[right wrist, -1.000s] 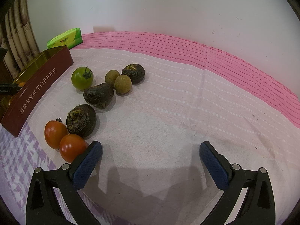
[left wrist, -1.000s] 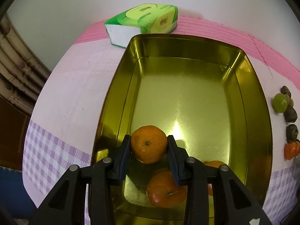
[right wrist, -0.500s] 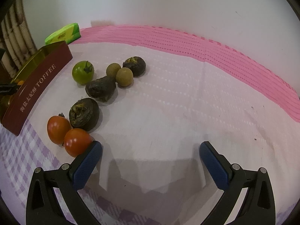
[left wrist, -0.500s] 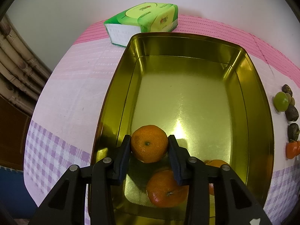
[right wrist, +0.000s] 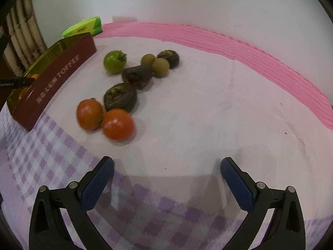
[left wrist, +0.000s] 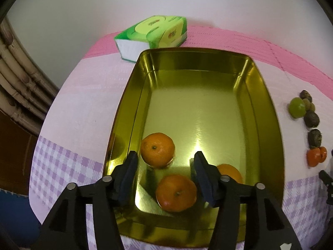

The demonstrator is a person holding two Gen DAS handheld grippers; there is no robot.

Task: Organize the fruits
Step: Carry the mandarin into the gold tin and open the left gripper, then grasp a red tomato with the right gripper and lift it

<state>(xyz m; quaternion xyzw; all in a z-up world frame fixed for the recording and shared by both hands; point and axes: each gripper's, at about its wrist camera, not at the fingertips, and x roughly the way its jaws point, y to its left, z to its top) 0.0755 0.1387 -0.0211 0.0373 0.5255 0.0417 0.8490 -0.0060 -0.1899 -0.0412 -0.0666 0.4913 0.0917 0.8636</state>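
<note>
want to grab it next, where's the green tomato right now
In the right wrist view the green tomato sits upper left on the cloth, between the toffee tin and the small brown fruits, farthest from the red tomatoes.

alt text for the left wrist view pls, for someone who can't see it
The left gripper, jaws just opened, hangs over a gold tin with nothing between its pads; three oranges lie in the tin's near end, the one just let go farthest in. A green tissue pack sits behind the tin on the pink cloth.
</note>
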